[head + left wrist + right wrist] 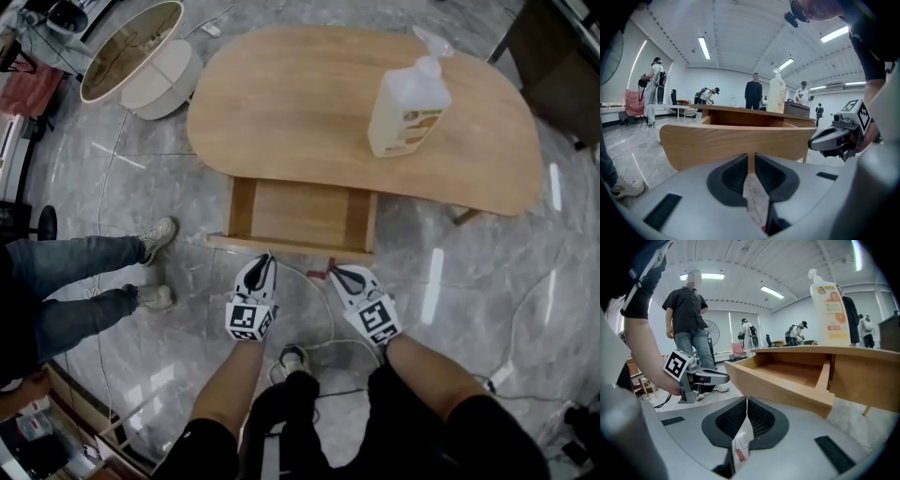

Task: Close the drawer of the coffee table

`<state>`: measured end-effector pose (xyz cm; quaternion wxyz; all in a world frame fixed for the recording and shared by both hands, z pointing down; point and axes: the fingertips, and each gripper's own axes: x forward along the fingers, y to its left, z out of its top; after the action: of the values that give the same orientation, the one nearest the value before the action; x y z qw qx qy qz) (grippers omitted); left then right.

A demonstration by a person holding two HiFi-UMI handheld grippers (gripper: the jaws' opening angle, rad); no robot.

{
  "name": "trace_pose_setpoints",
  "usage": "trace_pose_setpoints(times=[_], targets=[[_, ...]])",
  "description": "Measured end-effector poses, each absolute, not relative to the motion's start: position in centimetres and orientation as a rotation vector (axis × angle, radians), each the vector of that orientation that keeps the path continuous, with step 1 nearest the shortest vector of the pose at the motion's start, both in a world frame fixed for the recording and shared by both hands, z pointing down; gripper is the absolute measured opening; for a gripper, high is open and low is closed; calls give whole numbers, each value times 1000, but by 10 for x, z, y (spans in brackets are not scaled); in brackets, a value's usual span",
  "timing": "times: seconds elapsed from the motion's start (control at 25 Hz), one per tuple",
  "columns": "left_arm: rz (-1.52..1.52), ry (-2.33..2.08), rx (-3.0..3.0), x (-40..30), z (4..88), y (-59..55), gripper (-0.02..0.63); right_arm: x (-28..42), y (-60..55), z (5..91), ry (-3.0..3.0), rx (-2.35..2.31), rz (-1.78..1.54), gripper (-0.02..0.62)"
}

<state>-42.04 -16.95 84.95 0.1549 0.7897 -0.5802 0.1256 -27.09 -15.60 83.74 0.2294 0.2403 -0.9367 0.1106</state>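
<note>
Floor (487,281): grey polished stone under everything; you stand on it facing the worktop's near edge.

Worktop (300,103): a rounded slab of light wood, the top of the coffee table, lying across your view.

Drawer (300,214): pulled well out from under the worktop's near edge, left of centre. You can see bare wood inside it. Its front board is the part closest to you.

Bystander (84,281): legs in jeans and pale shoes on the floor, off the drawer's left side and well clear of it.

Tub (141,61): a round pale drum on the floor just off the worktop's far left corner, tipped so you see into its open mouth.

Bottle (408,105): white with an orange label and a nozzle on top. It stands upright toward the worktop's right end, nearer the far edge.

Left gripper (267,258): in your left hand, aimed at the drawer front near its middle and just short of it. I cannot tell whether it touches. The fingers are narrow, all but together, with only a slit and nothing between them.

Right gripper (337,274): in your right hand, near the right end of the drawer front and a little apart from it. The fingers are pressed together and hold nothing.

Cable (323,323): a thin white line on the floor, running between your two grippers.
</note>
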Motion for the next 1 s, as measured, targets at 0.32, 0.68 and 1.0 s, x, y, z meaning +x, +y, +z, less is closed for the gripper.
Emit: trace_pose_setpoints(times=[0.32,0.68,1.0], targets=[[285,-1688,2264,-424,852,-193,31,-285,-177,845,-2562,759,341,12],[211,-1701,2301,-425,832,-235,29,-281,-226,815,-2621,911,266,11],[294,-1682,2323,-428,831,-297,29,-256,-289,819,-2561,1062,253,12]])
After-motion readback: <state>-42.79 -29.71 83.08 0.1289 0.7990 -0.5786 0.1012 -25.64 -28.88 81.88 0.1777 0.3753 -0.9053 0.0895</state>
